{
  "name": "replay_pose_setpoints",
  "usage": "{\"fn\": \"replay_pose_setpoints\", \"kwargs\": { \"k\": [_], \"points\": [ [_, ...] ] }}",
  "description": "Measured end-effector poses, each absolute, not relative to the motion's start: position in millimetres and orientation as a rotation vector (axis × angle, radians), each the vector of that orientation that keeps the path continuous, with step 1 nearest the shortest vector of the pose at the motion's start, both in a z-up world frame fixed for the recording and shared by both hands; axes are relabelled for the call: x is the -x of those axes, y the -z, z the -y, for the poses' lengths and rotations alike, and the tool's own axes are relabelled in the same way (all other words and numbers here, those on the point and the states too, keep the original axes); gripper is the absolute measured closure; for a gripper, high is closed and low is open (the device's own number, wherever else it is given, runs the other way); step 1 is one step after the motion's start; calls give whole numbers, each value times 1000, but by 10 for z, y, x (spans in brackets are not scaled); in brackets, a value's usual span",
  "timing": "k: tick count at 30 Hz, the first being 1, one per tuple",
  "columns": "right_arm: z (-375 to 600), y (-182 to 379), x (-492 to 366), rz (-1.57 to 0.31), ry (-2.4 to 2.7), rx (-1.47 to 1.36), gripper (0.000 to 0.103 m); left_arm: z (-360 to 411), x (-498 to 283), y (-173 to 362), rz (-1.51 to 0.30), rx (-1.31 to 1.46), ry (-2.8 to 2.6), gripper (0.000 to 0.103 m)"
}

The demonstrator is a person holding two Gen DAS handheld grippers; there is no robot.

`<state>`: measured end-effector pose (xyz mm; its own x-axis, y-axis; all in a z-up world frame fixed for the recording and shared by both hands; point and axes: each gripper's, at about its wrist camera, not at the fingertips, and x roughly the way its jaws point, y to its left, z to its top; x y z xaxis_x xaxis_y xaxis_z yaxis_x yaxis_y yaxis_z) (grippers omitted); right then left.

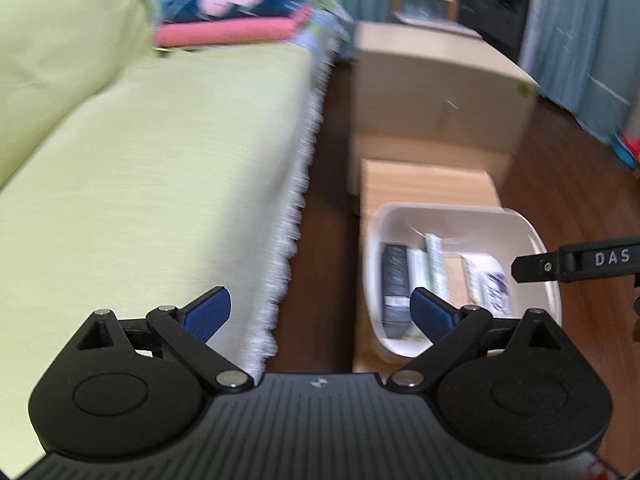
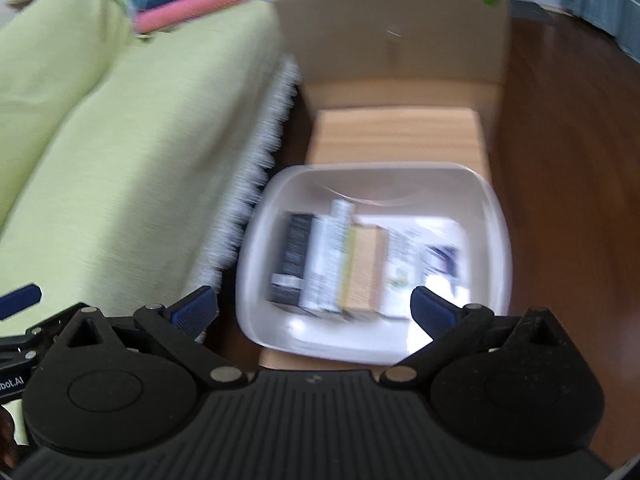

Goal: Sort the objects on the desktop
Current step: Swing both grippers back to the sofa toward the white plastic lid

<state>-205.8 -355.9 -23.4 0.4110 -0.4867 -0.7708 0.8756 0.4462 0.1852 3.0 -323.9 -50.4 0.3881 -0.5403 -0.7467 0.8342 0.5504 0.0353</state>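
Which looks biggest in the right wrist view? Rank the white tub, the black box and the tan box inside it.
1. white tub, clearly largest; it holds the others.
2 and 3. black box and tan box look alike in size, and blur hides their edges, so no ranking between them.

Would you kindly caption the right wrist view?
Open right hand-held gripper above white bin of boxes on wooden stool.

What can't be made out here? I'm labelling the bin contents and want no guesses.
- Box labels in the white bin: motion blur in the right wrist view.
- Dark box, near end: hidden by a left gripper finger.
- Right gripper: mostly cut off in the left view.
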Motion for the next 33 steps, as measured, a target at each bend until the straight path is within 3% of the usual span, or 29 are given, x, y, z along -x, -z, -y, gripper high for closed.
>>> {"fn": "replay_pose_setpoints", "kwargs": {
  "k": [14,33],
  "points": [
    [2686,-60,7,-710,348,-527,1,1039,-779,-94,-697,-274,441,6],
    [1203,338,-1702,-868,-69,-574,4,-1648,-1181,233,-861,-269,66,7]
  ]
}}
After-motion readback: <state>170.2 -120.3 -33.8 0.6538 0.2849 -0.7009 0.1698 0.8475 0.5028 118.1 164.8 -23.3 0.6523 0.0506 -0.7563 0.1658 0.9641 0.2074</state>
